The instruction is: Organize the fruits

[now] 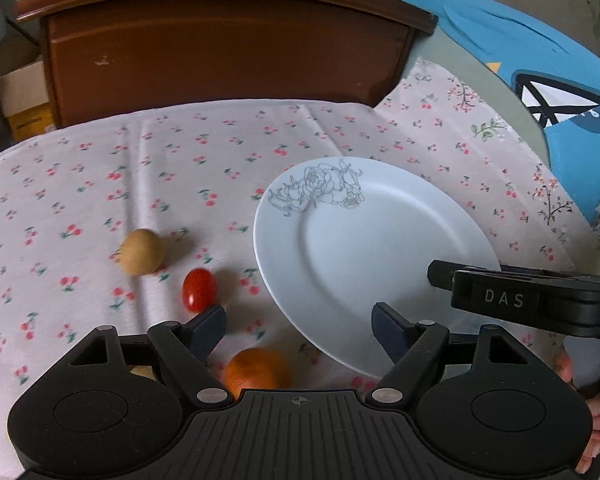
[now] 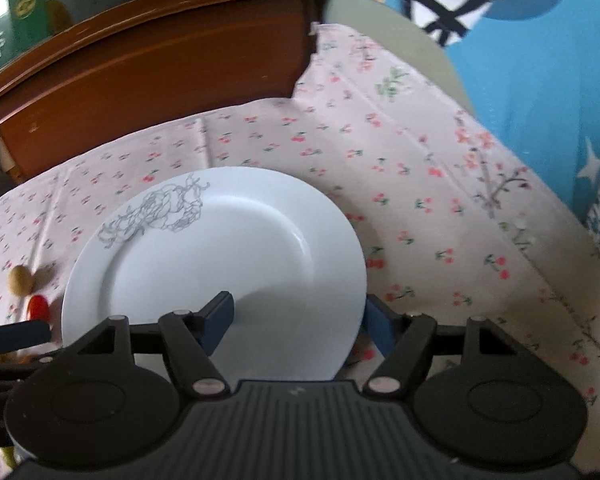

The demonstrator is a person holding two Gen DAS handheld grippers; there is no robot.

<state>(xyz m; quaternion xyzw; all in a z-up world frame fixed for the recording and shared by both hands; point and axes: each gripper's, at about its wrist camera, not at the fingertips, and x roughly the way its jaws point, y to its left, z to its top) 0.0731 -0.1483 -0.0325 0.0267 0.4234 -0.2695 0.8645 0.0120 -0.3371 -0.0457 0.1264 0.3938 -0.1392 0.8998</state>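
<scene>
To the left of the white plate (image 1: 380, 248), on the cherry-print cloth (image 1: 100, 184) that covers the desk, the left wrist view shows a tan round fruit (image 1: 142, 251) farthest from the plate, a red cherry tomato (image 1: 199, 289) closer to it, and an orange fruit (image 1: 256, 370) just beside the plate's near-left rim. The left tool (image 1: 298, 330) hangs over that near-left rim with its jaws spread wide and nothing between the pads; the orange fruit lies below and behind its left finger, and a sliver of something yellowish shows under the tool body, too hidden to name. Over the plate's near-right rim in this view sits the side of the right tool, held by a hand (image 1: 592, 412).

The right wrist view loses the orange fruit: left of the plate only the tan fruit (image 2: 20, 280) and the tomato (image 2: 38, 307) show, small and blurred, with the tip of the left tool just below them. The right tool (image 2: 298, 326) stands spread, one finger over the plate, the other just off its right rim, pinching nothing. Beyond the plate stands a brown wooden board (image 2: 152, 76); right of the plate lies blue fabric (image 2: 540, 80).
</scene>
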